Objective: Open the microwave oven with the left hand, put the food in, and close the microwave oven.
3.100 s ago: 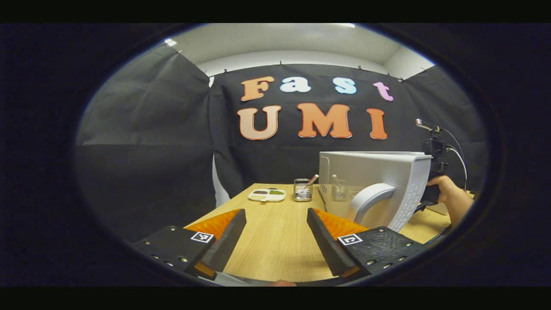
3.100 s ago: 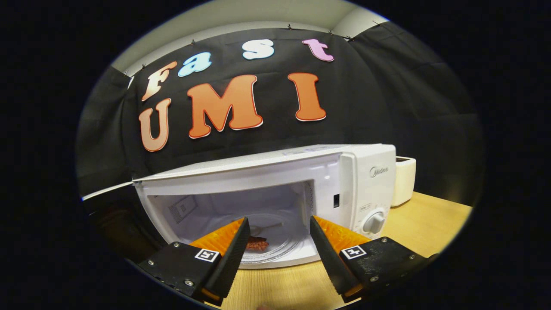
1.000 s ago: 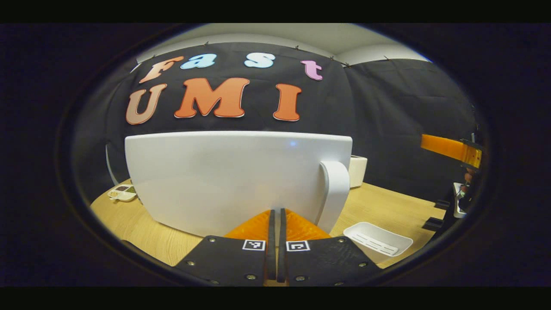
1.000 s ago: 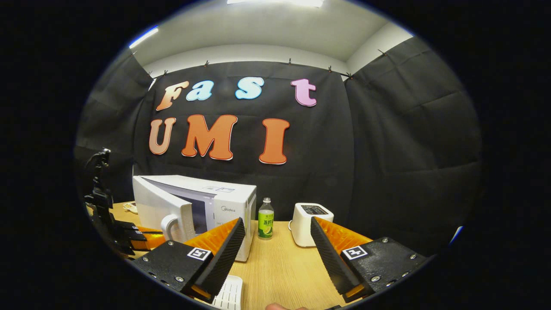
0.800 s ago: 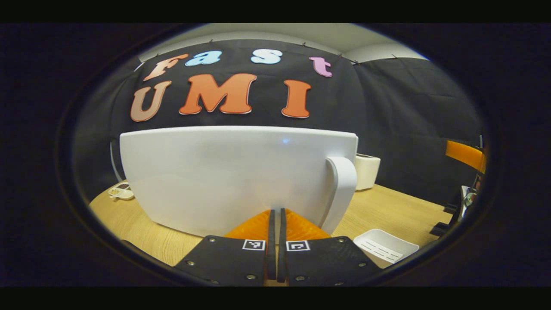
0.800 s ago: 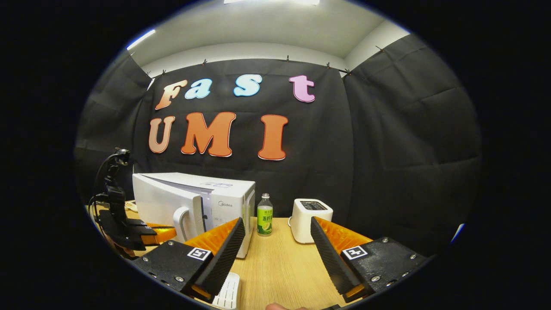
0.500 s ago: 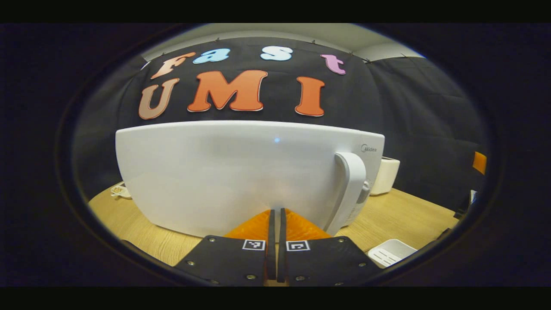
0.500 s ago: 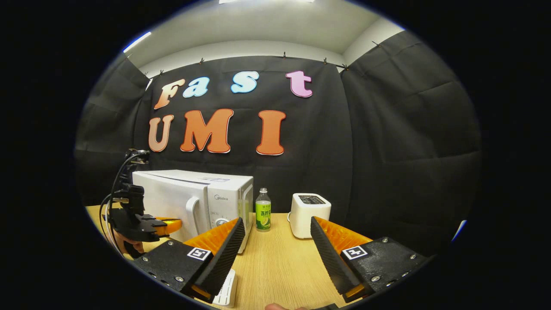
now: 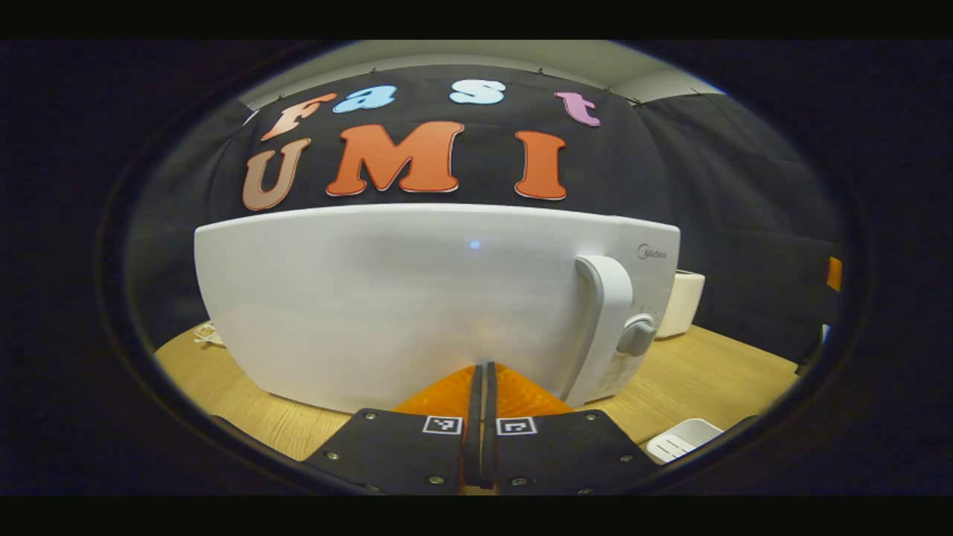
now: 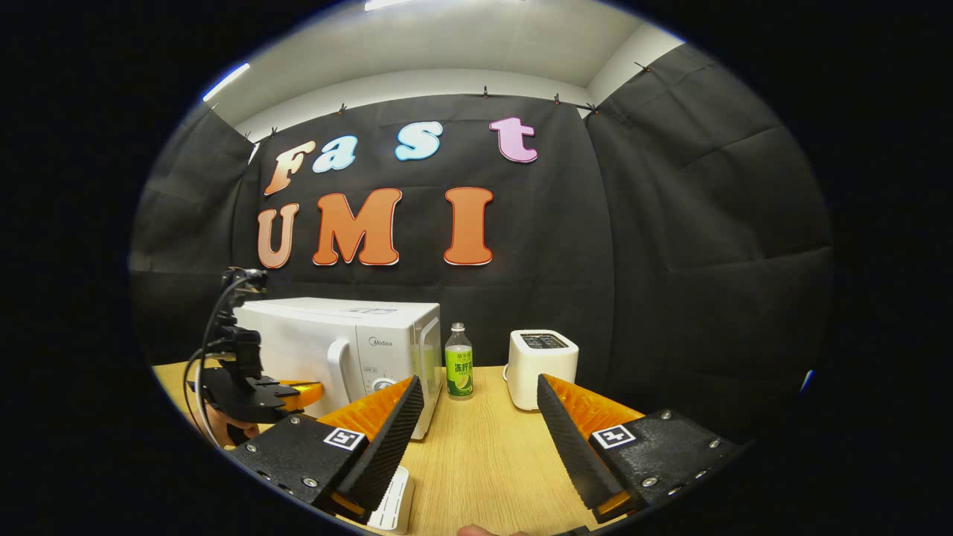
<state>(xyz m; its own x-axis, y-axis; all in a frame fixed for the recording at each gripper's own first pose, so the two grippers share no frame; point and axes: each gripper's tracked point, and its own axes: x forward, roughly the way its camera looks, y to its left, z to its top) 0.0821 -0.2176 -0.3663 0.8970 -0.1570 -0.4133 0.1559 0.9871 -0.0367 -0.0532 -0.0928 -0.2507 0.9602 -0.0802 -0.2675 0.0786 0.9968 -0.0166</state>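
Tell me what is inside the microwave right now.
Its door sits flush against the microwave, with the shut left gripper against it, so the cavity and any food are hidden.

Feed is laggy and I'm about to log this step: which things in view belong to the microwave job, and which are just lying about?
Job:
- microwave oven, door flush
- door handle
- left tool, fingers together, tips at the door
- right tool, open, back over the table

Lying about:
- green bottle
- toaster
- white tray

wooden table (image 10: 476,454), microwave (image 10: 327,335), bottle (image 10: 459,371), toaster (image 10: 542,359)
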